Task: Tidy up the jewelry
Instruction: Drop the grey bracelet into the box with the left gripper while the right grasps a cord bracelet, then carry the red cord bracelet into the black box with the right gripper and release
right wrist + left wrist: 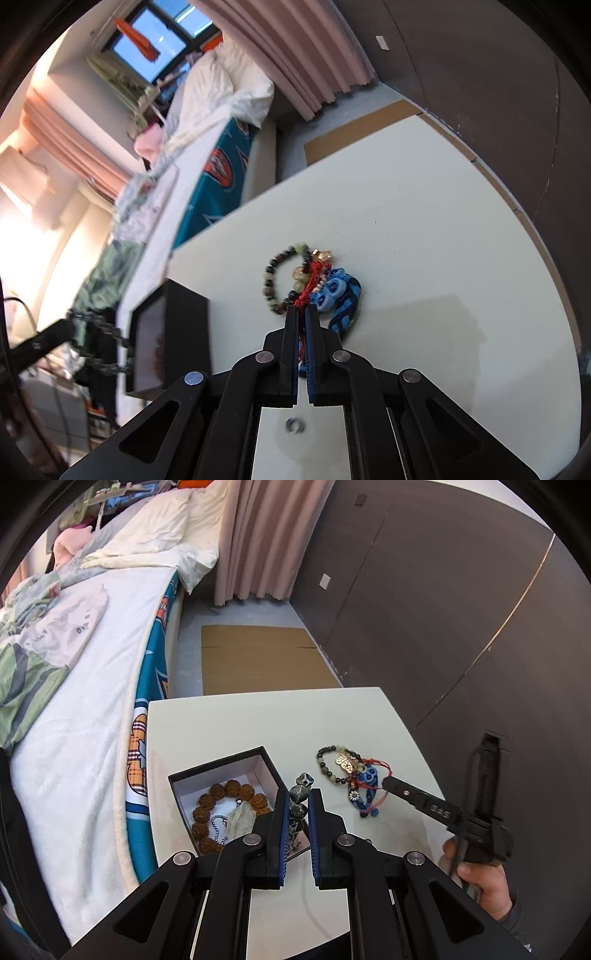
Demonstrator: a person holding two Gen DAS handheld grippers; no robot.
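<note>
My left gripper (298,805) is shut on a dark stone bead bracelet (300,801), held over the right corner of the black box (221,771). The box holds a brown seed bracelet (225,790), a silver chain (218,827) and a clear crystal (240,819). My right gripper (303,312) is shut on a red cord bracelet (308,291) in a pile on the white table (424,258) with a green and dark bead bracelet (275,273) and a blue knotted bracelet (343,299). The pile (351,775) and the right gripper (388,784) show in the left wrist view.
A small silver ring (294,425) lies on the table under my right gripper. A bed (92,701) with white bedding runs along the table's left side. Flat cardboard (258,657) lies on the floor beyond the table, next to a dark wall (443,609).
</note>
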